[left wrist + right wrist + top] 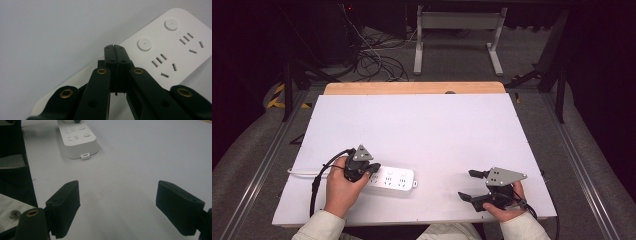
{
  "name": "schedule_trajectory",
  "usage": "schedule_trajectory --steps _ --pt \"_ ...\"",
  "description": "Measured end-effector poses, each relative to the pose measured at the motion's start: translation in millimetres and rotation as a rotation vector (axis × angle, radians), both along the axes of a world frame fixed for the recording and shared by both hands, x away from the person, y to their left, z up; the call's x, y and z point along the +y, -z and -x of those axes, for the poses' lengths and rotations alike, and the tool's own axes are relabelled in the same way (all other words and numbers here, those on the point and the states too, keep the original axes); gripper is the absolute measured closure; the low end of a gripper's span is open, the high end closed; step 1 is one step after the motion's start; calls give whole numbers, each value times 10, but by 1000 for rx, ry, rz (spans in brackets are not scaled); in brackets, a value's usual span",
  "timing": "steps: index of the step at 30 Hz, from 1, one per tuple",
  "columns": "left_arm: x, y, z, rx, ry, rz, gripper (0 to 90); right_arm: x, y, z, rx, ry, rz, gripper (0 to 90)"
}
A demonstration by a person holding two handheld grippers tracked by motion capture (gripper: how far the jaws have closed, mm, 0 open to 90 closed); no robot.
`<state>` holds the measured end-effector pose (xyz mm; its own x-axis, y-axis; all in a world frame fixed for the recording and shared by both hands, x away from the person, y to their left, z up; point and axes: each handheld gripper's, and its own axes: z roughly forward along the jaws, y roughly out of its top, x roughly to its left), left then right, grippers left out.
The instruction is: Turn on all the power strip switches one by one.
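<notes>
A white power strip (394, 179) lies on the white tabletop (422, 125) near the front left, with its white cord (302, 172) running off to the left. My left gripper (371, 170) is shut with nothing between its jaws. In the left gripper view its tips (115, 50) sit over the strip (175, 45) beside two round buttons; I cannot tell whether they touch it. My right gripper (467, 185) rests at the front right, open and empty, pointing left toward the strip. In the right gripper view its pads (66, 202) stand wide apart above bare table, with the strip (77, 137) farther off.
A wooden strip (412, 88) borders the table's far edge. Beyond it on the floor are tangled cables (372, 60) and a white metal frame (457, 30). Metal rails run along both sides of the table.
</notes>
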<state>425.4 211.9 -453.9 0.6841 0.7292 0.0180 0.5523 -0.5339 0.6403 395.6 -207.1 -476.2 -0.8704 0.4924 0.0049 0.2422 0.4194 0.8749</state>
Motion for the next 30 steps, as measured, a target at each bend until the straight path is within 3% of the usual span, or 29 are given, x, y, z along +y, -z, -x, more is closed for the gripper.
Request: schedule_trajectory --steps 17,20,24,25,26,30 --pt "3 18 -4 2 5 -10 900 9 6 2 2 -1 3 201" --pt "0 43 -9 -7 1 19 900 11 7 2 2 -2 2 201" --pt "-10 6 -2 -30 1 9 900 4 3 2 0 -1 1 201" --pt "-7 -18 2 -30 -5 21 900 4 3 2 0 -1 1 201" --pt "7 -86 17 -35 0 58 900 -5 4 -3 1 0 -3 201" --pt "-3 -148 40 -42 22 85 900 -6 8 -14 4 2 -1 201"
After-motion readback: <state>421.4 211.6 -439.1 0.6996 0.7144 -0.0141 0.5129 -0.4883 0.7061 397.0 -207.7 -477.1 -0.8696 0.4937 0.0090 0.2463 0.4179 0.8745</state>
